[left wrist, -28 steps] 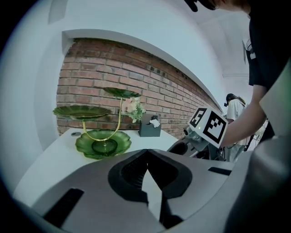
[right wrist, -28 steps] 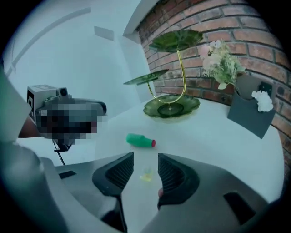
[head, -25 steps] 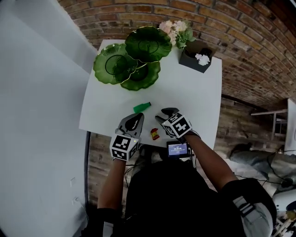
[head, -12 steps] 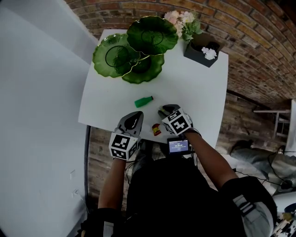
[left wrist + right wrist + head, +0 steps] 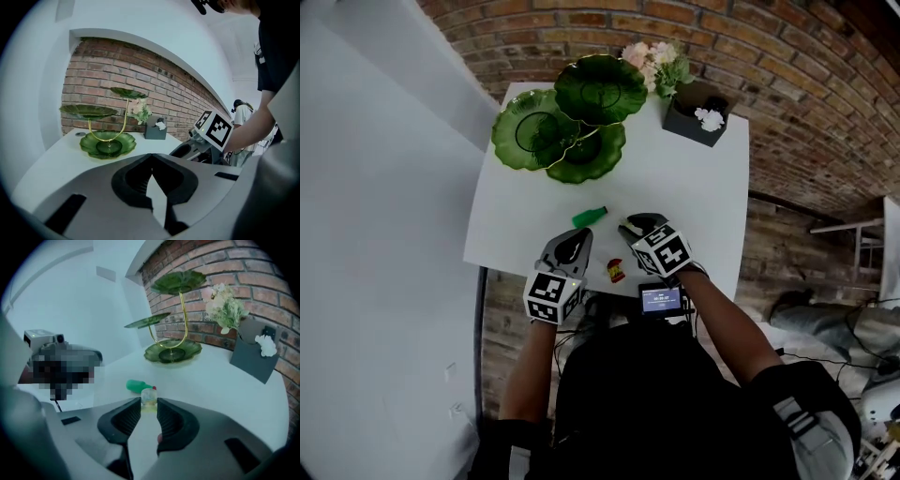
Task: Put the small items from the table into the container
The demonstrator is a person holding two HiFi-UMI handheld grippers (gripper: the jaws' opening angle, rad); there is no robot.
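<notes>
Three small items show on the near half of the worktop (image 5: pixel 694 187). Furthest left, the left claw (image 5: pixel 151 158) is clenched on nothing, poised at the near edge. Just ahead of it lies the green bottle (image 5: pixel 589 217), its long axis running across. The red piece (image 5: pixel 616 272) sits between the two claws. The right claw (image 5: pixel 148 405) is closing on the small clear piece (image 5: pixel 148 397), which stands right between its tips with both pads touching it. I take the tiered green dish (image 5: pixel 572 127) for the container. It lies well apart, ahead and to the left of that claw.
</notes>
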